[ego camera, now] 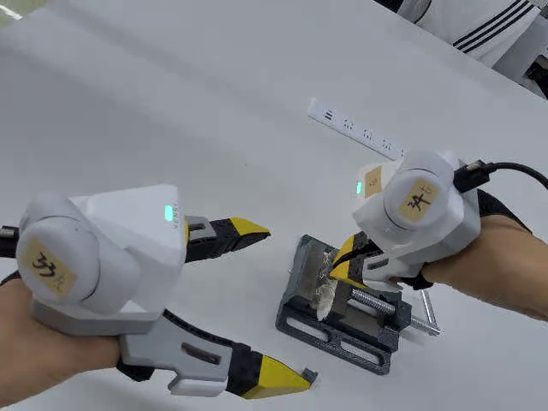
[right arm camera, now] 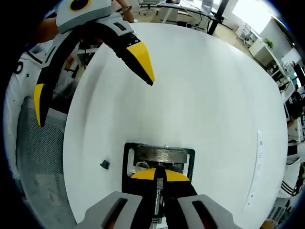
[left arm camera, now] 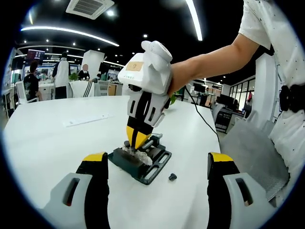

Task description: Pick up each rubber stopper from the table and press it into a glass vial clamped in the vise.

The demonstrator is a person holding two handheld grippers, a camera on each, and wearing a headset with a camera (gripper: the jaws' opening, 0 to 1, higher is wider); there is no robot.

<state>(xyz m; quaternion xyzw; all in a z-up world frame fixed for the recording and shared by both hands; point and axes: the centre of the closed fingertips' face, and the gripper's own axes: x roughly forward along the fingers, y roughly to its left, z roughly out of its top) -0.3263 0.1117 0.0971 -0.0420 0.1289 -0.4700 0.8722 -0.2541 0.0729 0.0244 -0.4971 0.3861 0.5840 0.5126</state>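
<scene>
Nearest, low and left in the head view: left gripper (ego camera: 278, 304), jaws released and spread wide, nothing between them, hovering above the white desk (ego camera: 171, 103). Same wide spread in its own view, one yellow tip on either side of the scene ahead.

Just beyond, on the bare desk: one small dark rubber stopper (left arm camera: 172, 176), loose. Near the vise (left arm camera: 143, 164) but apart from it, on the side facing the left gripper. Also seen from the right gripper view, lying to the left of the vise's frame.

Next, at mid-desk: the dark vise, flat on the surface, with its threaded screw and handle bar sticking out on the right in the head view. Clamped inside, some pale, crumpled clear material and what looks like the round rim of the glass vial (right arm camera: 140, 166).

Directly above the vise: right gripper (ego camera: 345, 261), pointed downward, jaws clenched tip to tip, yellow tips right over the clamped part. Impossible to tell whether a stopper sits pinched between them.

Farther back: white power strip (ego camera: 355, 128), lying on the desk, well apart from the vise.

Farthest, at the upper right edge of the head view: a person (ego camera: 479, 26) in a white garment with dark stripes.
</scene>
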